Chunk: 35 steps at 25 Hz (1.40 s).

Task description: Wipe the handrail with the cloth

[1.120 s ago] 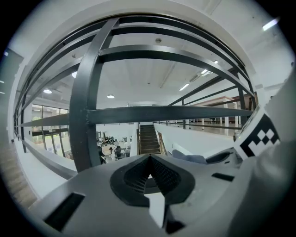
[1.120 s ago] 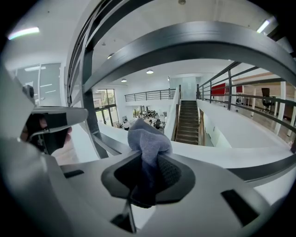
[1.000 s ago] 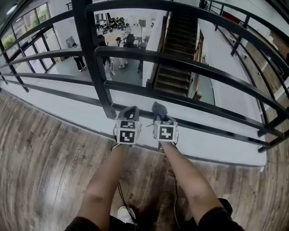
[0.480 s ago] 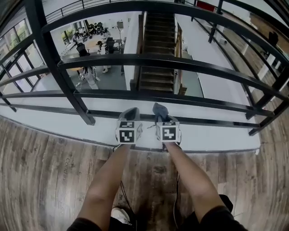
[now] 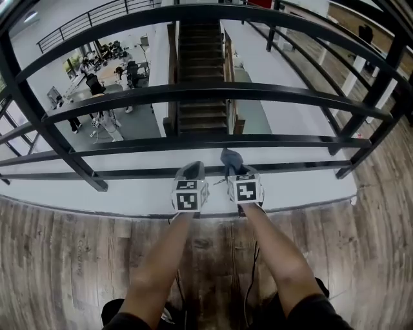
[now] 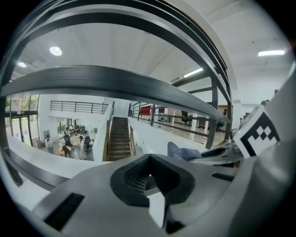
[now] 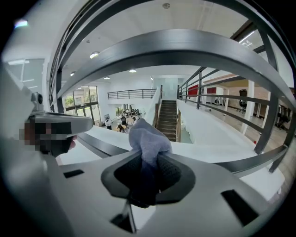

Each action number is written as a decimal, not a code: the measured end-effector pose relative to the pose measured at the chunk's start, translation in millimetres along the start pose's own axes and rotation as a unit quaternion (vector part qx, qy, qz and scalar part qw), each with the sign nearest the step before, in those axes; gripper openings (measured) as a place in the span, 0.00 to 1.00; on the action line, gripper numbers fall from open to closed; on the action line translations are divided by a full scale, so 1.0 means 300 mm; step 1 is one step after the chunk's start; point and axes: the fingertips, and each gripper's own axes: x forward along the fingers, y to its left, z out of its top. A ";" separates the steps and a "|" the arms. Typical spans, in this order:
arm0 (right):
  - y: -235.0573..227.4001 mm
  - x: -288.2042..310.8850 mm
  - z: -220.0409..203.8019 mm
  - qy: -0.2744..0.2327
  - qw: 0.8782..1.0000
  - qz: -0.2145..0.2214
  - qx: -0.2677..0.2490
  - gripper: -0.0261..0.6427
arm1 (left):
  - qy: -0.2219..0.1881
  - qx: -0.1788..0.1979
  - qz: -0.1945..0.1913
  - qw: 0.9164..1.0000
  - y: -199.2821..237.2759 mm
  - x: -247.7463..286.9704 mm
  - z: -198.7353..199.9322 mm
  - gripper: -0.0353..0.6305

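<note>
A black metal railing with several horizontal bars crosses the head view; its top handrail (image 5: pixel 213 11) arcs along the upper edge. Both grippers are held side by side low down, in front of the bottom bars. My right gripper (image 5: pixel 233 166) is shut on a grey-blue cloth (image 5: pixel 230 158), which sticks up out of the pads as a bunched tuft (image 7: pixel 147 139). My left gripper (image 5: pixel 191 171) is shut with nothing between its pads (image 6: pixel 149 173). The handrail's bars curve overhead in the left gripper view (image 6: pixel 115 83) and the right gripper view (image 7: pixel 175 46). The cloth (image 6: pixel 182 152) shows at the right of the left gripper view.
A slanted railing post (image 5: pixel 51 129) stands at the left and another (image 5: pixel 381 97) at the right. I stand on a wooden plank floor (image 5: pixel 64 258). Beyond the railing is a drop to a lower hall with a staircase (image 5: pixel 200 71) and people (image 5: pixel 97 84).
The view has slid right along the railing: the near post has moved from centre-left to far left, and a right-hand post has come in. Both grippers keep their side-by-side pose, the cloth still held.
</note>
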 end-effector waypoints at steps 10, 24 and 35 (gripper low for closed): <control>-0.447 -0.100 -0.064 0.001 0.999 -0.037 0.018 0.16 | 0.005 0.022 -0.064 0.998 -0.484 0.226 0.018 0.06; -1.170 -0.236 -0.209 0.002 0.992 -0.108 0.060 0.16 | 0.030 0.022 -0.118 0.992 -1.053 0.504 0.021 0.06; -1.646 -0.337 -0.281 0.013 0.985 -0.161 0.058 0.16 | 0.035 0.055 -0.161 0.985 -1.433 0.662 0.027 0.06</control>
